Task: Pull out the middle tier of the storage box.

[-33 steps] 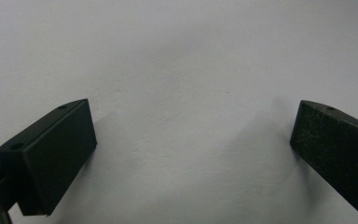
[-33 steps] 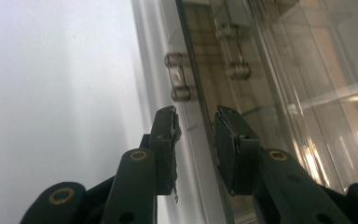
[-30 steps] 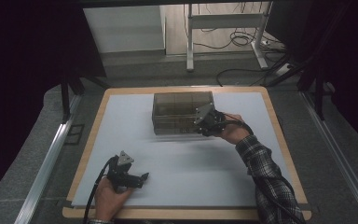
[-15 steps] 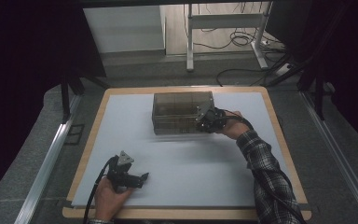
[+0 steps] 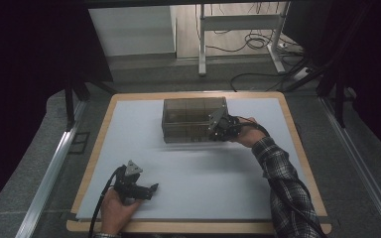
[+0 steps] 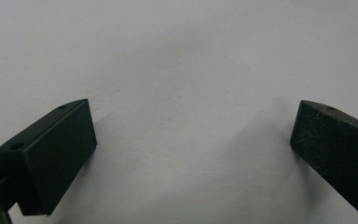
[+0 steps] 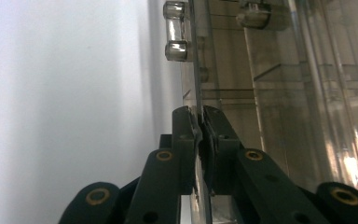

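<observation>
Jaws of the right gripper (image 7: 199, 122) are pressing together on a thin clear panel edge of the transparent box (image 5: 193, 119), nothing but that sheet showing between them. Jaws of the left gripper (image 6: 193, 154) are standing wide apart with bare white surface between them, gripping nothing.

Hard to make out: in the right gripper view the box is reading as stacked clear walls and reflections; two small clear cylinders (image 7: 175, 30) are sitting along the pinched panel's edge, possibly hinge knuckles, cannot tell. Whether that panel is a lid or a side wall, cannot tell. From the high view the box is looking smoky and see-through, with faint dividing lines inside; any contents are too dim to identify. The right gripper (image 5: 222, 127) is partly hiding the box's near right corner, and the right hand (image 5: 248, 134) with its plaid sleeve (image 5: 285, 188) is running off the bottom edge. The left hand (image 5: 116, 210) is cut off at the bottom as well, a black cable (image 5: 99, 208) trailing beside it.

The box is sitting on the white mat (image 5: 188, 168) toward the far middle of the wooden-rimmed table (image 5: 297, 148). The left gripper (image 5: 151, 189) is resting low near the front left of the mat, well apart from the box. Surroundings beyond the table are falling into darkness; cables on the floor (image 5: 243, 42) are lying past the far edge.
</observation>
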`<state>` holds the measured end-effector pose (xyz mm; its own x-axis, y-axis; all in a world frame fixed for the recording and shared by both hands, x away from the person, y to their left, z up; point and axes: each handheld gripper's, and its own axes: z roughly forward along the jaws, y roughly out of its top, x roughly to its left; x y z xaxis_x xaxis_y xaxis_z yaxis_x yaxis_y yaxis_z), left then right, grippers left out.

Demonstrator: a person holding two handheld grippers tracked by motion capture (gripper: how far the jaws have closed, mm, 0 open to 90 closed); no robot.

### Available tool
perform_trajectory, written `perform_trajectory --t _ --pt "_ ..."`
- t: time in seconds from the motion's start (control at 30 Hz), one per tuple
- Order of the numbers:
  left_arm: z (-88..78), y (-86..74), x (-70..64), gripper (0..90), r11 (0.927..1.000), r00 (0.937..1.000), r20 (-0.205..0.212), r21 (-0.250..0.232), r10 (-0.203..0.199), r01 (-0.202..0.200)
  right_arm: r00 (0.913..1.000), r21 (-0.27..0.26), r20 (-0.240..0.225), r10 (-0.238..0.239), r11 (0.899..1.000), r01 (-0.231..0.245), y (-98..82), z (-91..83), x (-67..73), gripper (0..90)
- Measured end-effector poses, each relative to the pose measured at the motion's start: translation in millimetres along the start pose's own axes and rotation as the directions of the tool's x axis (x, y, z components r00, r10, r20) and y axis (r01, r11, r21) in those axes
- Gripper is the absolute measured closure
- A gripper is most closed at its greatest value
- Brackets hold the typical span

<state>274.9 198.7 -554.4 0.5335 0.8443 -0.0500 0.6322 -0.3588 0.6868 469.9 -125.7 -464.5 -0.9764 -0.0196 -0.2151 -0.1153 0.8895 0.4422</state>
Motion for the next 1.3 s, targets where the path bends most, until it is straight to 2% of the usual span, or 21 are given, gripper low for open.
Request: perform_trajectory --t 0.03,0.07,0.57,0.9,1.0,1.1,1.3 --pt "0.0 0.0 0.0 0.0 1.0000 1.0000 0.000 0.000 0.000 0.000 1.0000 0.000 0.000 0.000 1.000 0.000 0.0 0.0 0.0 84.5" --pt "0.0 0.0 0.0 0.0 1.0000 1.0000 0.000 0.000 0.000 0.000 0.9997 -0.001 -0.021 -0.009 1.000 0.009 0.0 -0.4 0.0 85.2" --pt "0.0 0.0 0.0 0.0 1.0000 1.0000 0.000 0.000 0.000 0.000 0.9971 -0.011 -0.060 -0.047 0.999 0.046 -2.1 -5.6 10.6 85.9" --pt "0.0 0.0 0.0 0.0 1.0000 1.0000 0.000 0.000 0.000 0.000 0.9959 -0.012 -0.064 -0.064 0.998 0.064 -3.7 -8.6 27.2 86.2" --pt "0.0 0.0 0.0 0.0 1.0000 1.0000 0.000 0.000 0.000 0.000 0.9954 -0.016 -0.054 -0.080 0.997 0.079 -4.6 -8.7 32.1 86.3" --pt "0.0 0.0 0.0 0.0 1.0000 1.0000 0.000 0.000 0.001 -0.001 0.9953 -0.024 -0.061 -0.076 0.997 0.074 -5.5 -8.4 36.2 86.3" --pt "0.0 0.0 0.0 0.0 1.0000 1.0000 0.000 0.000 0.001 -0.001 0.9964 -0.018 -0.046 -0.072 0.997 0.071 -7.0 -7.8 42.4 86.2"
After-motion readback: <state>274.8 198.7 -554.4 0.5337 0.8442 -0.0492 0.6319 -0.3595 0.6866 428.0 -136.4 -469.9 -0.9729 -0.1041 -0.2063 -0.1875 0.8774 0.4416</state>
